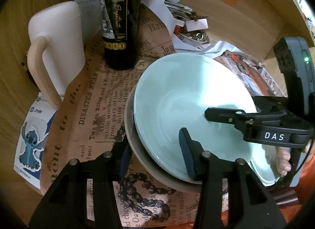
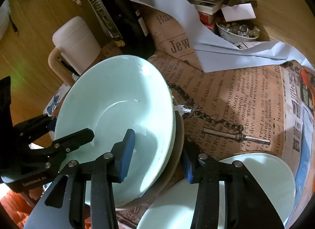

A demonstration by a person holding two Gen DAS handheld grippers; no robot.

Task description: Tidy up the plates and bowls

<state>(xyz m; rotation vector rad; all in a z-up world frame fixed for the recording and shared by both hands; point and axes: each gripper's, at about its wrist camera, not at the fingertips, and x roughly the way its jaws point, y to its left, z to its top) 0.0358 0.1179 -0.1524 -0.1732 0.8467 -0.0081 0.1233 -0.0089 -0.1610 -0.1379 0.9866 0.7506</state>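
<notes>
A pale mint-green ceramic plate (image 1: 189, 99) sits nested in a wider grey-brown stoneware dish (image 1: 137, 150) on a table (image 1: 11, 71) of yellowish wood grain, over a sheet of brown paper printed like an old newspaper (image 1: 94, 110). The left gripper (image 1: 155, 156) straddles the near-left rim of this stack: its right blue-padded finger (image 1: 186, 150) lies inside on the green plate's surface, and its left finger (image 1: 126, 156) reaches down outside the grey-brown dish, so both rims stand between the jaws. The jaws are narrowed around the rims, but whether the pads actually press cannot be told. The right gripper (image 2: 157, 156) takes the opposite rim in the same way, one blue pad (image 2: 127, 150) on the inside of the green plate and the other (image 2: 188, 168) outside the dish wall; here too contact is not clear. In the left wrist view the right gripper (image 1: 208, 114) reaches in over the plate from the right side. A second pale green plate (image 2: 265, 170) lies on the printed paper just beside the stack, under the right gripper. Behind the stack stand a dark glass wine bottle with a black and gold label (image 1: 118, 22) and a white plastic jug with a beige handle (image 1: 57, 47); a small bowl of glass beads (image 2: 238, 30) and loose white papers (image 2: 196, 38) lie further back.
</notes>
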